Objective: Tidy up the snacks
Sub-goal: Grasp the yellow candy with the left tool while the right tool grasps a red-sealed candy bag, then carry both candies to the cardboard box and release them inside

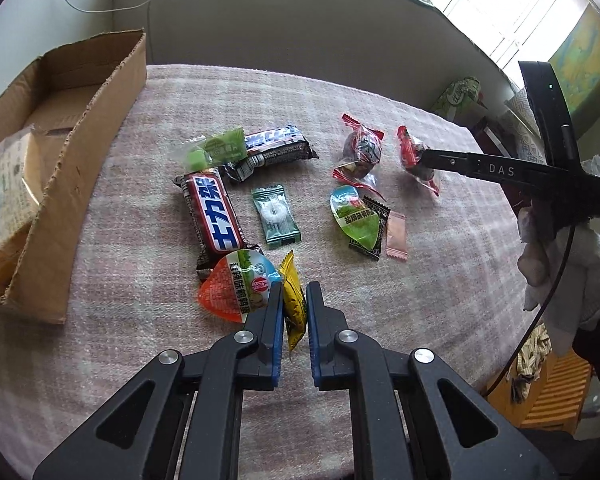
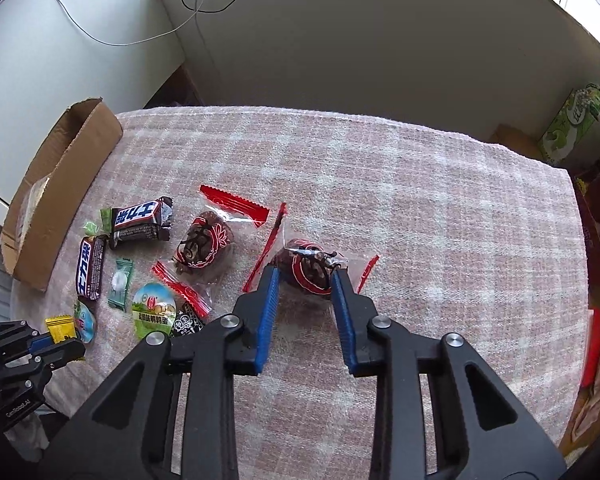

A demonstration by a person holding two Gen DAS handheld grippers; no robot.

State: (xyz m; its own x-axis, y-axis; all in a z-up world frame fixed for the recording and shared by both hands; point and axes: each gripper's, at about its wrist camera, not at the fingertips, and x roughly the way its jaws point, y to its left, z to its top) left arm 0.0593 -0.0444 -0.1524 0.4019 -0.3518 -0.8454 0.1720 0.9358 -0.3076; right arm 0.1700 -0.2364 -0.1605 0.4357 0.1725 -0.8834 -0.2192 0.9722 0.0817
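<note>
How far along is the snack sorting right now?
Early. The box holds only one clear bag. In hand: left gripper is shut on the yellow candy; right gripper is shut on a red-wrapped snack. Left on the cloth: two chocolate bars, a mint, two egg packs and more.

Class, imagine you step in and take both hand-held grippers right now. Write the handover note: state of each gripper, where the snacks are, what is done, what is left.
Left hand-held gripper: shut on the yellow candy packet, near the table's front edge.
Right hand-held gripper: shut on a red-trimmed wrapped sweet, on the pink checked cloth.
Cardboard box on the left: holds one clear bag; none of the loose snacks are in it.
Left: two chocolate bars, green candy, mint, two egg packs, second red-trimmed sweet, plus the two gripped items.
</note>
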